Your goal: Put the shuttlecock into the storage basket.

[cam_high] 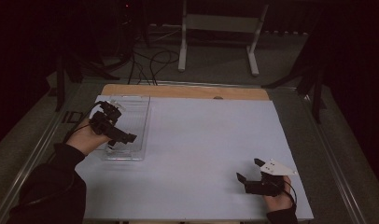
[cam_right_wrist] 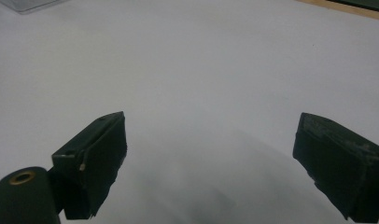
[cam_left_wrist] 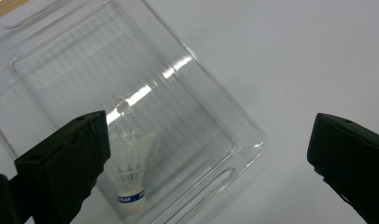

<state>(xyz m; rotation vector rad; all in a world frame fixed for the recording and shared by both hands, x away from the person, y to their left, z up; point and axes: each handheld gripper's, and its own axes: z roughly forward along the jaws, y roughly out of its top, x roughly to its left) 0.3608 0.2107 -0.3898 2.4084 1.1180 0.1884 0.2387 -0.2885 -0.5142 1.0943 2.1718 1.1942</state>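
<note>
White table (cam_high: 201, 140), dark room | left gripper (cam_high: 114, 125) spread wide, empty, above clear tray (cam_high: 143, 126) at far left, likely lined up for shuttlecock (cam_left_wrist: 129, 168) inside | right gripper (cam_high: 253, 175) agape, empty, parked near right

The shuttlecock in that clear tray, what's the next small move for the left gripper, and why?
Probably lower the left gripper and shift it toward the shuttlecock so that both fingers straddle it. The jaws stand wide open above the clear tray, and the shuttlecock lies inside near one finger, off centre and ungripped. The right gripper sits open over the bare table, so it seems out of play.
</note>
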